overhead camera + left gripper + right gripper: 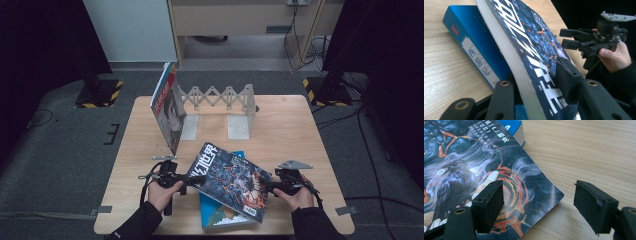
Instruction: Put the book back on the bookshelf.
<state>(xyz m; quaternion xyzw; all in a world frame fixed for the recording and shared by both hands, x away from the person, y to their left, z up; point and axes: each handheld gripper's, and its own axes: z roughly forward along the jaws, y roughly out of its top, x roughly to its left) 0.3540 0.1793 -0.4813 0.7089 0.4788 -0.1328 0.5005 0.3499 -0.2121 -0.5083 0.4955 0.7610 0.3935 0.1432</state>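
The left gripper [536, 82] is clamped on the near edge of the dark magazine [230, 180], one jaw under it and one on its cover. The magazine lies tilted on the blue book [471, 45], its long side running across toward the right gripper [537, 202]. That gripper's jaws are apart, just beside the magazine's far corner, ready to help lift.

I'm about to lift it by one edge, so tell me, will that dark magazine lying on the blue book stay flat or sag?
The dark magazine is soft-covered and its corner already curls in the right gripper view, so it will probably sag. Its glossy cover may slide off the blue book. The left tool clamps its thick page edge, which should limit the droop there.
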